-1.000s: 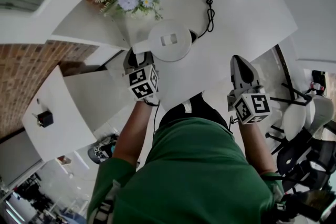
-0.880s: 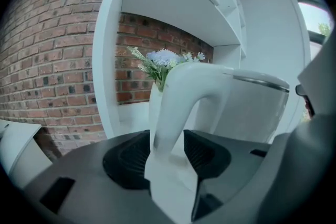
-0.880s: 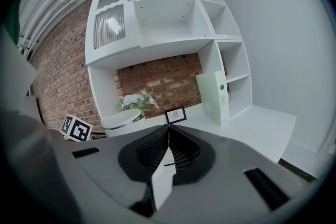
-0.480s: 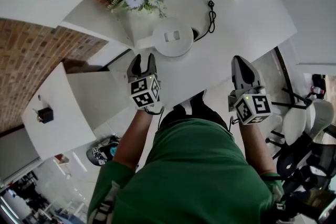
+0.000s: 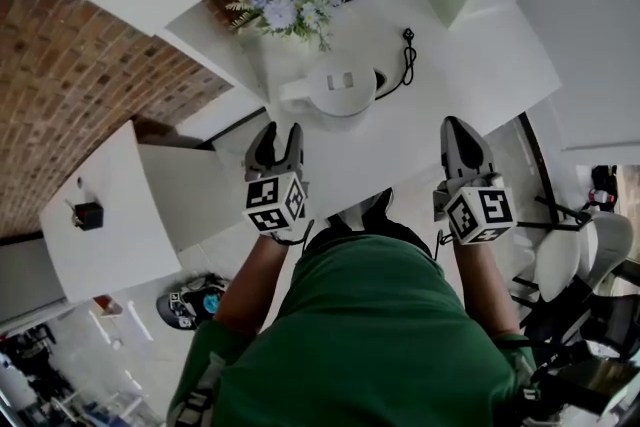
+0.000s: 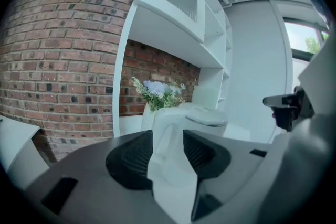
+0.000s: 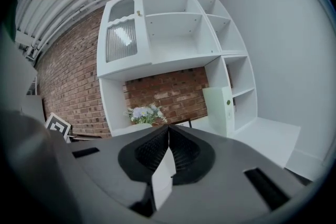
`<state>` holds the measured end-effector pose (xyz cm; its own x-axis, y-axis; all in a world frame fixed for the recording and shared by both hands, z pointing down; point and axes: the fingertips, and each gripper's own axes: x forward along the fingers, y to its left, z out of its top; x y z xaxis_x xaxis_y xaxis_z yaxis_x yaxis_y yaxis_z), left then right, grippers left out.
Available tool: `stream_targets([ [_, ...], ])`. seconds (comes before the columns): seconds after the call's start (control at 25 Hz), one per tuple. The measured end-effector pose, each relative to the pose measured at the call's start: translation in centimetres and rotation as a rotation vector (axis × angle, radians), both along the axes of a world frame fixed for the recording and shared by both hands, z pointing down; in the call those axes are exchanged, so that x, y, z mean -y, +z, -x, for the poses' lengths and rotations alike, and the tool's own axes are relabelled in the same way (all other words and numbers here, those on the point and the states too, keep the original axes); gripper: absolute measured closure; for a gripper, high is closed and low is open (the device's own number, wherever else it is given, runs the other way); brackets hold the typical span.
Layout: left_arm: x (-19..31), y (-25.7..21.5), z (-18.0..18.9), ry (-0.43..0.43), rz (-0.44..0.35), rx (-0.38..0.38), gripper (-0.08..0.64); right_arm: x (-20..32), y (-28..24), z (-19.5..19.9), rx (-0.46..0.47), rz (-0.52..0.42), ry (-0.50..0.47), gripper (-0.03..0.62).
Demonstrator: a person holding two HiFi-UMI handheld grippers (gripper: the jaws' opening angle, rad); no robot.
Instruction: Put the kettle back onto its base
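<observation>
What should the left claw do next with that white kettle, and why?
Probably just draw the left claw back a little and rest. Its jaws stand open with nothing in them, clear of the kettle. The kettle stands upright on the counter with the cord running out beside it, so it looks set down already. The right claw is shut and empty.

Right gripper point(image 7: 168, 136), jaws together, faces white shelves point(image 7: 173, 34) and flowers point(image 7: 146, 113).

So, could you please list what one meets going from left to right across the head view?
Small black box → kettle → power cord → right claw → white chair.
</observation>
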<state>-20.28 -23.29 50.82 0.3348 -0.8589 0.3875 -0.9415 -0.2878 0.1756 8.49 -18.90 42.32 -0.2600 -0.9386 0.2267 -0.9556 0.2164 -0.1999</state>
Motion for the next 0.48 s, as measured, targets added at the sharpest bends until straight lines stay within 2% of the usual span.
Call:
stream_targets([
  [0.24,-1.4,-4.7,0.3,0.008,-0.068,-0.117,0.418,-0.5,-1.7,1.1,-0.018,-0.032,-0.017,0.571],
  [0.48,-3.0,-8.9,-0.3,0.085,-0.194,-0.096,0.483,-1.2,-4.0,2.0,-0.029,-0.1,-0.042,0.571],
])
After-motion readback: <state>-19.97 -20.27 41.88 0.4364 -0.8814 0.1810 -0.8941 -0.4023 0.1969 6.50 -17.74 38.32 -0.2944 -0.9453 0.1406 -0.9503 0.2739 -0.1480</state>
